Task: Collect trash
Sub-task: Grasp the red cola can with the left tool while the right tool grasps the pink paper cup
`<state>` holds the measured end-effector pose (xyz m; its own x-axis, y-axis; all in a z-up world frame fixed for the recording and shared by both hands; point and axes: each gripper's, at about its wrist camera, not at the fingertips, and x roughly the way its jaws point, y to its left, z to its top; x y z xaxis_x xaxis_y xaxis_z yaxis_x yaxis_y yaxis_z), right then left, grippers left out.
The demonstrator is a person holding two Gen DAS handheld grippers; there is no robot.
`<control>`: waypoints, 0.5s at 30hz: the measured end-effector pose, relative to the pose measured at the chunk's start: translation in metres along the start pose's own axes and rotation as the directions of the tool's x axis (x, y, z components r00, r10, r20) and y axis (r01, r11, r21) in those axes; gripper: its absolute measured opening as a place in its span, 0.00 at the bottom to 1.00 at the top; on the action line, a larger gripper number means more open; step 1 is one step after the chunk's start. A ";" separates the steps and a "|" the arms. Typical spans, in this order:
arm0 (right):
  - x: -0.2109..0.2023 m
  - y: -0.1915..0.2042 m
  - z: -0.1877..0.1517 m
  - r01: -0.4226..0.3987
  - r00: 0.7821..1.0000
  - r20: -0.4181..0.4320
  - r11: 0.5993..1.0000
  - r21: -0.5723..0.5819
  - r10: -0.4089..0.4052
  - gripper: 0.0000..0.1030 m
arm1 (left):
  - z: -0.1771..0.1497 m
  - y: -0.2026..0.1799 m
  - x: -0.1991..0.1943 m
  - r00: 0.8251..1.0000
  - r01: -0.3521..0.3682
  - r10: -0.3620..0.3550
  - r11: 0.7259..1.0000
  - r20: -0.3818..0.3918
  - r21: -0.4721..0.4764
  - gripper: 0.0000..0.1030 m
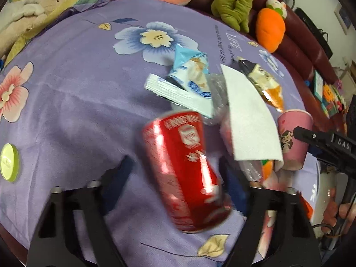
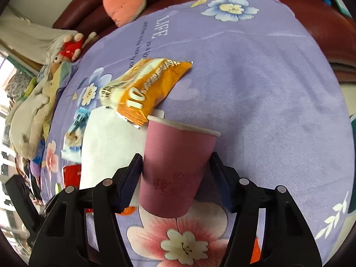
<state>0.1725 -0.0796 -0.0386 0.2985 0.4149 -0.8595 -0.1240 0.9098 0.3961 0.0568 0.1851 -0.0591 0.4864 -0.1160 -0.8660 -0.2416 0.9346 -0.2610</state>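
A red soda can point(image 1: 184, 169) lies tilted and blurred between the wide-apart fingers of my left gripper point(image 1: 178, 171), touching neither. Behind it lie a white napkin point(image 1: 249, 113), a blue-white snack wrapper point(image 1: 191, 75), a thin booklet point(image 1: 175, 93), clear plastic film point(image 1: 217, 98) and an orange-yellow wrapper point(image 1: 264, 82). My right gripper point(image 2: 175, 171) is shut on a pink paper cup point(image 2: 175, 169), held upright just above the cloth. The cup also shows in the left wrist view point(image 1: 293, 138). The orange wrapper point(image 2: 146, 86) and napkin point(image 2: 111, 138) lie just behind it.
A purple flowered cloth point(image 1: 77, 89) covers the table. A lime-green round lid point(image 1: 9, 162) lies at the left. Plush toys line the dark red sofa behind: a green one point(image 1: 233, 2), an orange carrot point(image 1: 269, 29), a pink one point(image 2: 122, 0).
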 end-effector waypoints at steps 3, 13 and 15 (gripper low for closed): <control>-0.012 -0.007 -0.008 -0.003 1.000 0.014 1.000 0.012 0.003 0.58 | -0.003 -0.008 -0.004 1.000 -0.015 0.014 1.000 0.012 0.025 0.50; -0.056 -0.029 -0.023 -0.052 0.994 0.094 0.998 0.048 0.047 0.58 | -0.002 -0.014 -0.040 0.995 -0.039 0.037 0.999 0.097 0.019 0.48; -0.062 -0.033 -0.026 -0.063 0.993 0.108 0.997 0.053 0.057 0.58 | -0.001 -0.022 -0.053 0.991 -0.039 0.034 0.999 0.128 0.034 0.48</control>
<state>0.1336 -0.1354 -0.0063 0.3913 0.4622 -0.7958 -0.0920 0.8800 0.4659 0.0361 0.1702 -0.0079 0.5813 -0.0400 -0.8127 -0.2314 0.9494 -0.2123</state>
